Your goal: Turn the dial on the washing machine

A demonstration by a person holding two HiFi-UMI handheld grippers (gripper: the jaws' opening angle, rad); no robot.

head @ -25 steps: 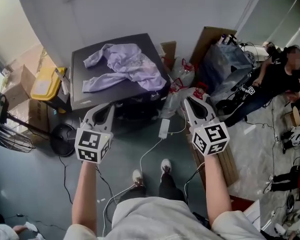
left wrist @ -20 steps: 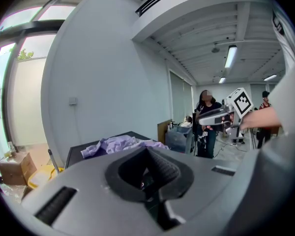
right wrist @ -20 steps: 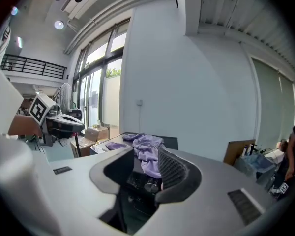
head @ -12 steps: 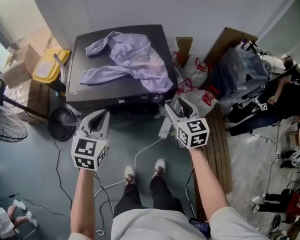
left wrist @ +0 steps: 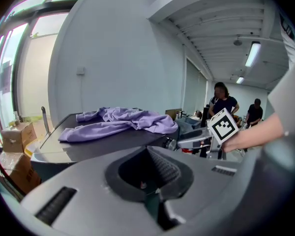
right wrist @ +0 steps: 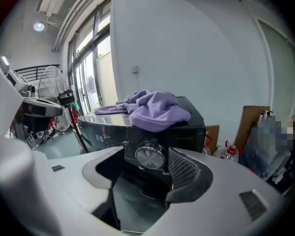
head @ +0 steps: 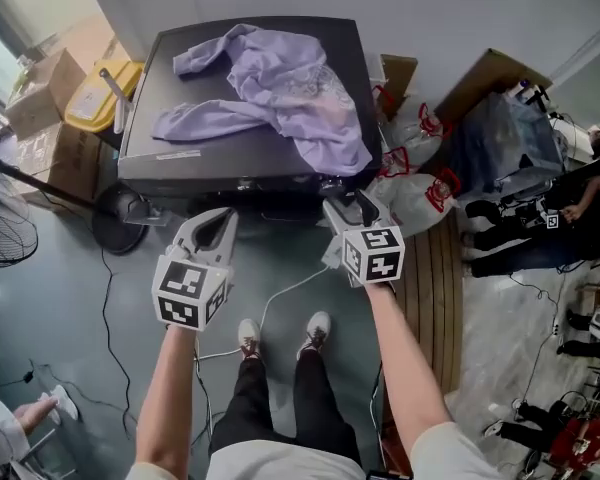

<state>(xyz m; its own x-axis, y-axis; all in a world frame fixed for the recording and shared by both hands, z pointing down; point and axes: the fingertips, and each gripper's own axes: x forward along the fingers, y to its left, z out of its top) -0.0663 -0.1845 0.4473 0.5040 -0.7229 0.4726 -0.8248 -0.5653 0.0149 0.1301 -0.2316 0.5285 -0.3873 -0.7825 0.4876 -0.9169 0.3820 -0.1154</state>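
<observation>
Your right gripper (right wrist: 150,164) is opening around the dial (right wrist: 151,157), pads clear of it; your left gripper (left wrist: 148,170) is sitting closed, empty.

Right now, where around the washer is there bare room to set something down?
Bare: front-left of the washing machine top, between the purple garment and front edge. Crowded: bags and cardboard on its right; cables cross the floor in front.

dial (right wrist: 151,157): round, silver, ribbed face | on washing machine (right wrist: 103,132) dark front, right end
</observation>
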